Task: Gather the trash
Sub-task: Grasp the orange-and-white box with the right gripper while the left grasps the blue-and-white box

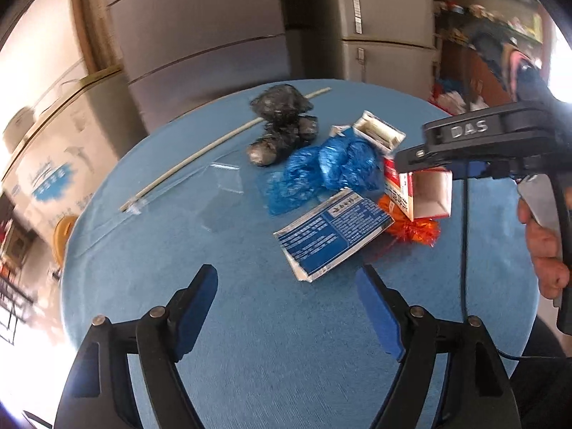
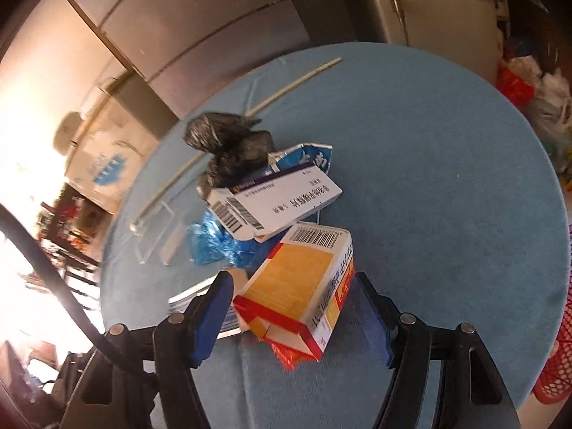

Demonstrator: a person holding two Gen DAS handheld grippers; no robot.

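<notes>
bench (image 1: 250, 321): round, blue cloth | refrigerators (image 1: 200, 35): grey, behind bench | cardboard box (image 1: 53, 164): left, blue print | shelves (image 1: 493, 7): cluttered, far right

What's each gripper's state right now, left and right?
Left gripper: open, nothing between its pads, above the bare blue table.
Right gripper: open, straddling the red-and-yellow box, pads not pressing it.

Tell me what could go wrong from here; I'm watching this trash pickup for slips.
The right claw straddles the red-and-yellow box with its pads apparently not yet pressing; closing off-centre could crush or tip the open box. The orange wrapper beneath it may snag or drag. The white box leaning nearby could be knocked.
</notes>
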